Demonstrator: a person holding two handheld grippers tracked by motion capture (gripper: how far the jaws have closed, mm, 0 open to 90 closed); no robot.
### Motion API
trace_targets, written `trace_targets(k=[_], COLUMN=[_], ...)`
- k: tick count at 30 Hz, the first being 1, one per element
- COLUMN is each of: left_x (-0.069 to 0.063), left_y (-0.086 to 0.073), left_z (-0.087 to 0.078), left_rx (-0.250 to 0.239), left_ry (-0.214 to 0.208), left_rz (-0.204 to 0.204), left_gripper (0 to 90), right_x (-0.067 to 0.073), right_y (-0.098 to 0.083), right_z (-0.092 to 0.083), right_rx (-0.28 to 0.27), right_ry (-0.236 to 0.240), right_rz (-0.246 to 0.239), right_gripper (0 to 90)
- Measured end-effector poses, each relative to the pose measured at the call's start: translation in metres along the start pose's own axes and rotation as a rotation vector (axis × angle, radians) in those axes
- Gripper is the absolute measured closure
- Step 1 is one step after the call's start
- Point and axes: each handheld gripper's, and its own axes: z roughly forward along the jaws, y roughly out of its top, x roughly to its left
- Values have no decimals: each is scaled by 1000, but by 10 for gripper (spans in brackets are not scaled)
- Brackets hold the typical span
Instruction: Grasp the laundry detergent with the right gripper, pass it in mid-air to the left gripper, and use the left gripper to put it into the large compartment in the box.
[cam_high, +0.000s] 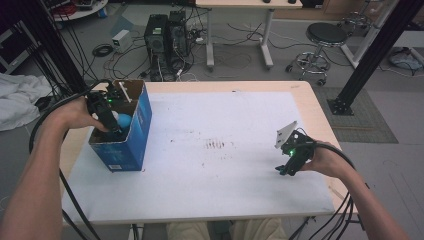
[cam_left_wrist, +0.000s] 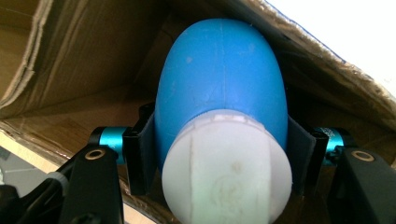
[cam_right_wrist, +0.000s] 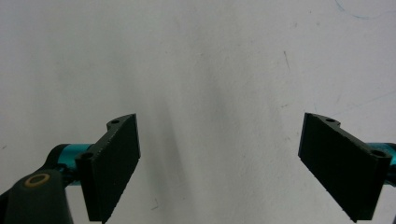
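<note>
A blue egg-shaped object with a white base (cam_left_wrist: 222, 116) sits between the pads of my left gripper (cam_left_wrist: 219, 154), which is shut on it inside a cardboard box. In the high view the left gripper (cam_high: 111, 122) reaches down into the open blue box (cam_high: 132, 135) at the table's left, with the blue object (cam_high: 123, 120) showing beside it. My right gripper (cam_high: 286, 170) hovers low over the white sheet at the table's right. Its jaws (cam_right_wrist: 219, 168) stand wide open with nothing between them.
A white sheet (cam_high: 210, 150) covers most of the wooden table (cam_high: 320, 115). Beyond the far edge stand computer towers (cam_high: 165, 40), cables, a desk and a round stool (cam_high: 325, 35). A black frame post (cam_high: 370, 50) rises at the right.
</note>
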Motion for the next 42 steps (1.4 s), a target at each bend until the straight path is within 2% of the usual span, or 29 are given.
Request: trace_targets(k=[14,21,32,36,42], left_x=[-1,-2,-3,-3,-4], left_y=[0,0,1,2,3], left_z=[0,1,2,0,-4], left_rx=[3,6,15,14,21], left_ry=[7,7,-8,3,10], left_rz=[13,5,4,2,6], left_gripper=[379,375,297,257,247], right_x=[3,4,6,6,6], right_y=[-3,-4,-2,-2,-2], right_z=[0,0,3,3,4], right_rx=[-13,-13,-5,-4,-6], right_ry=[-2,0,8,8,8], right_rz=[11,13,6,5,6], right_gripper=[120,120,120,120,120])
